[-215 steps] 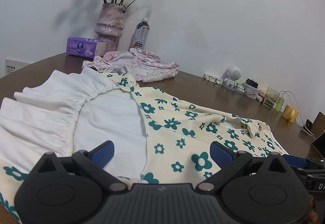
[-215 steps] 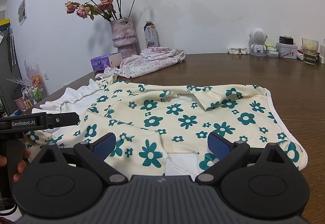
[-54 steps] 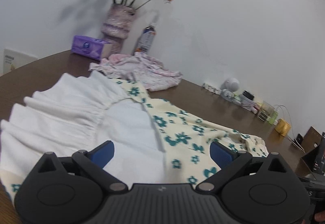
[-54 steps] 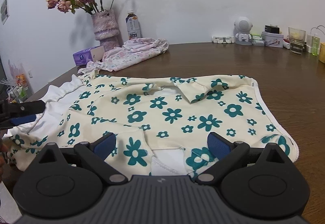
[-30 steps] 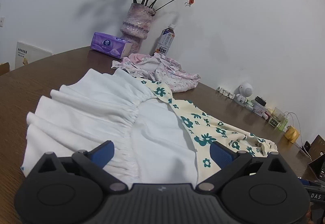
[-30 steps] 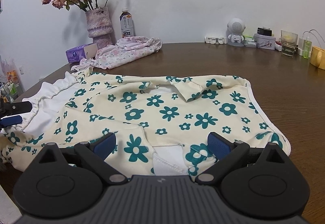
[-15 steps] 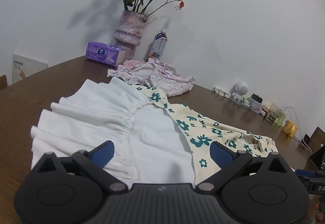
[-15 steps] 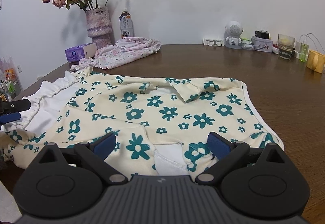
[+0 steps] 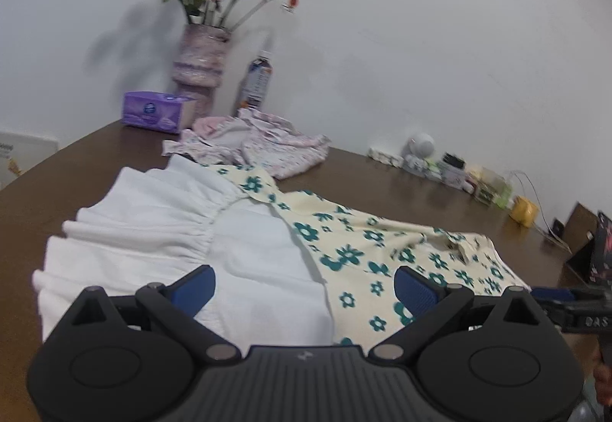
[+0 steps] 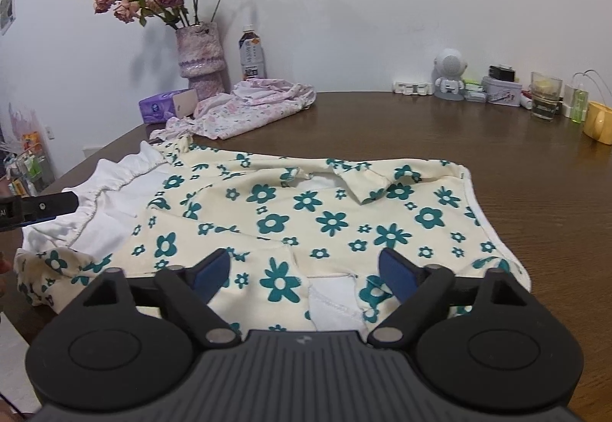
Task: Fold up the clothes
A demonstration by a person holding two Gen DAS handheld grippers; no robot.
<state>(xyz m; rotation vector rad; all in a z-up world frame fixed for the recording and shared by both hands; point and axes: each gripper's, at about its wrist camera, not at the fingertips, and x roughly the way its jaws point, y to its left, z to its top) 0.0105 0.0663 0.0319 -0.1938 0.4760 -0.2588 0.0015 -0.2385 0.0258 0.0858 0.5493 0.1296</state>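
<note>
- The right tongs (image 10: 304, 274) hung low over the near hem of the flowered dress (image 10: 306, 215), jaws apart and just then narrowing, cloth between the blue pads (image 10: 396, 274) but not yet pinched, as far as the view showed.
- The left tongs (image 9: 304, 286) stood wide open over the white lining (image 9: 252, 257), nothing gripped; that view was blurred.
- The dress lay spread flat on the brown worktop (image 10: 420, 131), its white ruffled end (image 10: 114, 177) towards the left and the flowered part running right.
- At the near hem a white flap (image 10: 332, 301) poked out from under the print, right between the right jaws.
- My read: the step in hand was taking hold of the near edge for a fold. Done well, both layers, print and lining, go in the pinch together, so the lining does not drag behind.
- Both tongs should bite at matching spots along the edge and lift evenly, or the fold will skew.
- Further off, a pink garment (image 10: 252, 108) lay crumpled by the vase (image 10: 201, 58), a bottle (image 10: 251, 52) and a tissue pack (image 10: 158, 108); all sat well clear of the fold.
</note>
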